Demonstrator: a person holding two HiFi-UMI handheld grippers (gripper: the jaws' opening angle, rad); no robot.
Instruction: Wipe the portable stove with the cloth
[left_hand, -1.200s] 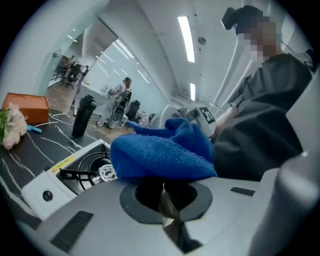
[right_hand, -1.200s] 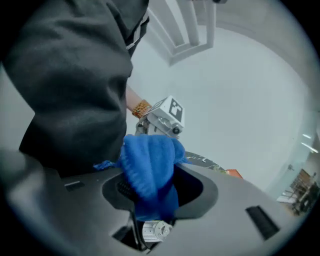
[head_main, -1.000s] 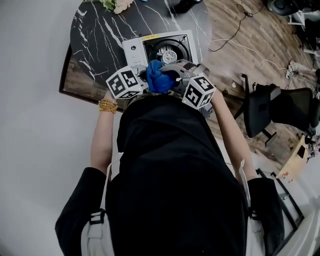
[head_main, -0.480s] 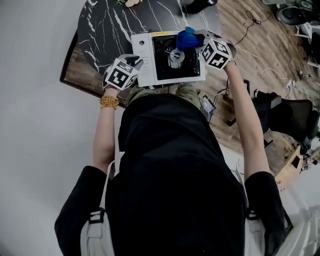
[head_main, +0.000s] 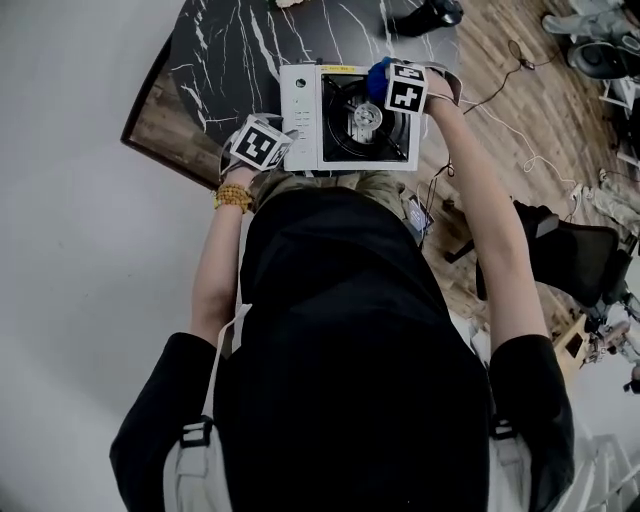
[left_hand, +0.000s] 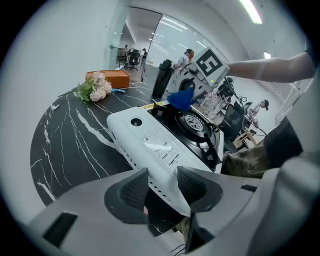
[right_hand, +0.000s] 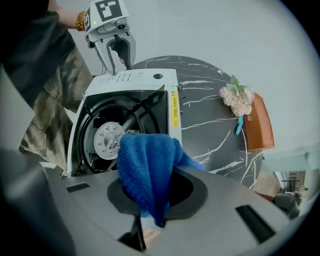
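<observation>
Cloth (right_hand: 145, 165) sits pinched in the right gripper (right_hand: 150, 197) above the stove (right_hand: 130, 82). The left gripper (left_hand: 162, 186), its jaws just opening, straddles the stove's corner. Flowers (left_hand: 95, 89) lie well apart.

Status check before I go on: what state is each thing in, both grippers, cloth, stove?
left gripper: open, jaws just been opening, the stove's near corner between them.
right gripper: shut on the cloth, pointing down over the stove.
cloth: bunched, hanging from the jaws; contact with the stove unclear.
portable stove: flat on the table, no flame showing.
</observation>
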